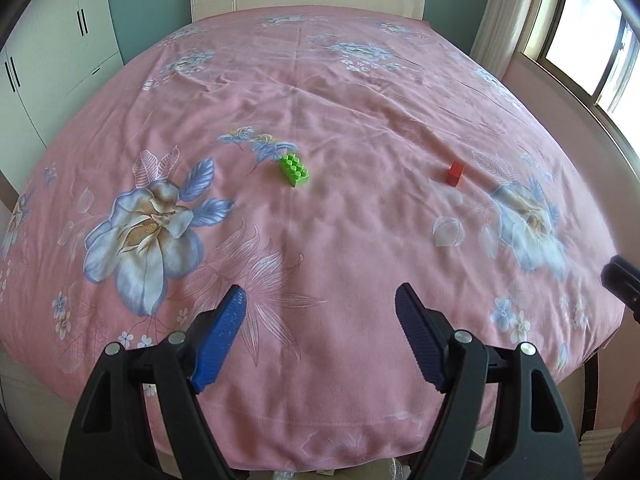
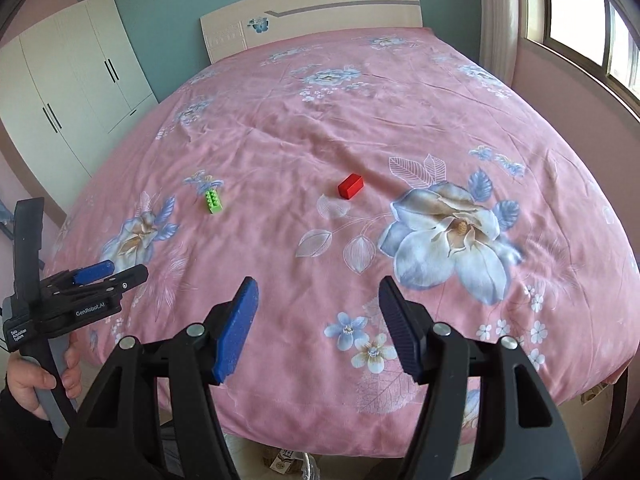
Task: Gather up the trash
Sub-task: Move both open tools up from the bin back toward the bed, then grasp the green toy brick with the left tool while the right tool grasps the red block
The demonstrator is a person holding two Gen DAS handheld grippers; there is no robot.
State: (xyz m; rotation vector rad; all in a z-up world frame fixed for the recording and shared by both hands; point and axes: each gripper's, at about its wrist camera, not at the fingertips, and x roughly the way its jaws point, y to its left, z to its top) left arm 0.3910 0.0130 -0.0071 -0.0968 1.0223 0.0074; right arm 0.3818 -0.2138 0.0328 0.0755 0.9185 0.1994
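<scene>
Bedding in pink with blue flower print covers the bed (image 1: pixel 320 92), and two toy pieces lie on it well apart: a green studded building brick (image 1: pixel 294 169) toward the left and a red block (image 1: pixel 454 173) toward the right. The left gripper (image 1: pixel 320 300) hovers over the near edge, its blue pads spread and empty. The right gripper (image 2: pixel 318 288) hangs likewise, jaws spread wide, gripping nothing. A white wardrobe (image 2: pixel 76 76) stands at the left wall.
</scene>
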